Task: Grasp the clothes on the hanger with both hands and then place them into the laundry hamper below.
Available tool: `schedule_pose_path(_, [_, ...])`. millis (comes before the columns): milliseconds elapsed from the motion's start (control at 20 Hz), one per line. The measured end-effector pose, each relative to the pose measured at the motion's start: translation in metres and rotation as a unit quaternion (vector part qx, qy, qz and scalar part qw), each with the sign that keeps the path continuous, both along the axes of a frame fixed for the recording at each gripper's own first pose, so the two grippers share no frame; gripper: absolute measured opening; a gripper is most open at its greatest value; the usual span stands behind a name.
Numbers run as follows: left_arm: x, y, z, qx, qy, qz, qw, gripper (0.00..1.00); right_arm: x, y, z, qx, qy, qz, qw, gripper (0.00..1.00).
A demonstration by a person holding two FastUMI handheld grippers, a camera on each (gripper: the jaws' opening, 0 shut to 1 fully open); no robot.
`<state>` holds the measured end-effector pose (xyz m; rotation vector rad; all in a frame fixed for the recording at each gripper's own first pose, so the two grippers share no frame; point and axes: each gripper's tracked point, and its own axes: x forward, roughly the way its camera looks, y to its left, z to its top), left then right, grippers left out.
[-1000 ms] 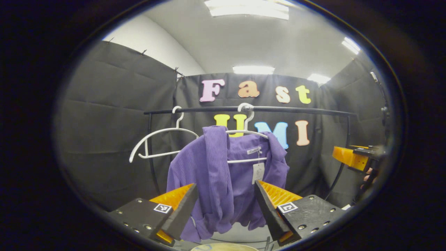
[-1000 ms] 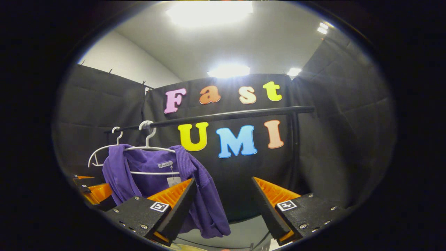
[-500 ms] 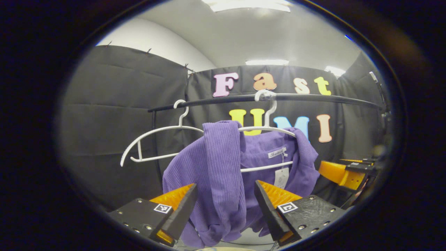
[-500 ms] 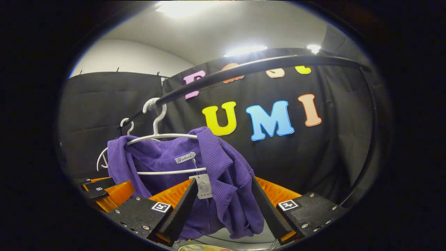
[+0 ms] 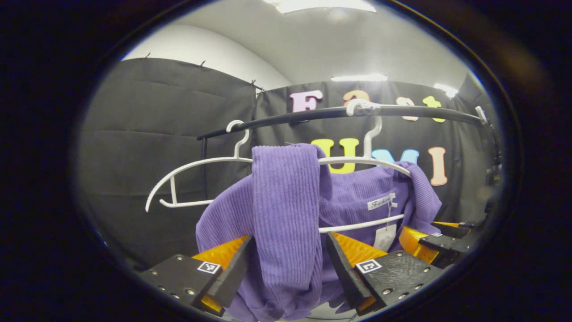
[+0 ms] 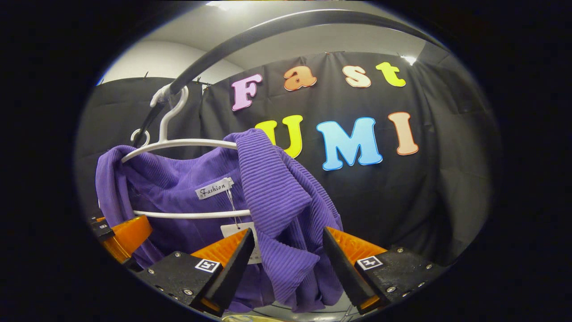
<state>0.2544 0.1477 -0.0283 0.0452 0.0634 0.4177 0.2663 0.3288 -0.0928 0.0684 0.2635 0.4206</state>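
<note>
Purple ribbed sweater [image 5: 286, 210] is hanging on a white hanger [image 5: 357, 163] from the black rail [image 5: 402, 111]; my left gripper [image 5: 286, 264] and right gripper [image 6: 286, 261] are gaping open around its shoulders.

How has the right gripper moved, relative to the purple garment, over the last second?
Yes. The right gripper has closed in leftward on the purple garment, whose fold now hangs between its open fingers.

Recording booth: black cloth walls [image 5: 147, 129], clothes rail [image 5: 313, 115], ceiling strip lights [image 5: 357, 78].
</note>
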Motion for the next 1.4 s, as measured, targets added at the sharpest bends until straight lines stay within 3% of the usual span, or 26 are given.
schedule_pose_path(50, [0.0,0.004,0.001,0.006,0.002,0.007,1.0,0.94,0.001,0.003,-0.001,0.0,0.0,0.002,1.0,0.94])
schedule_pose_path(100, [-0.002,0.008,0.001,0.011,0.003,0.013,1.0,0.87,0.002,0.004,-0.002,-0.003,-0.002,0.005,1.0,0.93])
schedule_pose_path(150, [-0.003,0.011,0.002,0.014,0.004,0.013,1.0,0.56,0.004,0.005,-0.002,-0.008,-0.005,0.005,1.0,0.82])
schedule_pose_path(200, [-0.006,0.011,0.001,0.016,0.004,0.01,1.0,0.51,0.005,0.005,-0.002,-0.012,-0.009,0.007,1.0,0.76])
schedule_pose_path(250, [-0.01,0.014,0.003,0.025,0.005,0.011,1.0,0.46,0.005,0.006,-0.001,-0.013,-0.008,0.015,1.0,0.6])
schedule_pose_path(300, [-0.013,0.015,0.005,0.033,0.006,0.007,0.999,0.41,0.003,0.007,-0.005,-0.011,-0.003,0.021,1.0,0.54])
schedule_pose_path(350, [-0.014,0.014,0.004,0.04,0.012,0.002,0.999,0.36,0.004,0.005,-0.007,-0.006,0.008,0.022,1.0,0.34])
schedule_pose_path(450, [-0.01,0.02,0.004,0.047,0.011,-0.001,0.999,0.27,0.012,0.005,-0.008,0.019,0.027,0.027,0.999,0.13])
schedule_pose_path(550, [-0.016,0.003,0.001,0.003,0.005,-0.032,0.999,0.05,0.012,0.01,-0.007,0.046,0.042,0.052,0.997,0.09])
schedule_pose_path(700, [-0.016,-0.002,0.01,-0.021,-0.021,-0.048,0.998,0.01,0.009,0.014,-0.006,0.053,0.038,0.087,0.994,0.02])
schedule_pose_path(750, [-0.021,-0.006,0.014,-0.016,-0.024,-0.058,0.998,0.07,0.008,0.013,-0.007,0.051,0.038,0.091,0.994,0.01])
schedule_pose_path(900, [-0.038,-0.012,0.03,0.011,-0.037,-0.067,0.997,0.07,0.003,0.003,-0.002,0.048,0.02,0.078,0.996,0.01])
schedule_pose_path(950, [-0.042,-0.013,0.037,0.015,-0.041,-0.071,0.997,0.01,0.001,0.003,-0.001,0.048,0.019,0.075,0.996,0.01])
schedule_pose_path(1000, [-0.045,-0.012,0.043,0.016,-0.045,-0.075,0.996,0.01,0.0,0.002,0.0,0.047,0.016,0.071,0.996,0.0])
schedule_pose_path(1050, [-0.049,-0.011,0.049,0.019,-0.048,-0.079,0.996,0.0,-0.001,-0.001,0.002,0.042,0.012,0.065,0.997,0.01])
schedule_pose_path(1100, [-0.053,-0.007,0.054,0.023,-0.053,-0.083,0.995,0.07,-0.001,-0.006,0.006,0.036,0.004,0.056,0.998,0.01])
schedule_pose_path(1150, [-0.059,-0.002,0.062,0.026,-0.058,-0.089,0.994,0.0,-0.003,-0.013,0.009,0.032,-0.001,0.041,0.999,0.0])
schedule_pose_path(1200, [-0.065,0.003,0.067,0.027,-0.062,-0.094,0.993,0.01,-0.009,-0.021,0.013,0.034,-0.005,0.023,0.999,0.0])
schedule_pose_path(1250, [-0.069,0.009,0.072,0.026,-0.065,-0.099,0.993,0.07,-0.014,-0.026,0.019,0.04,-0.008,0.006,0.999,0.01])
schedule_pose_path(1400, [-0.077,0.041,0.087,0.016,-0.08,-0.1,0.992,0.07,-0.022,-0.035,0.033,0.031,-0.025,-0.03,0.999,0.0])
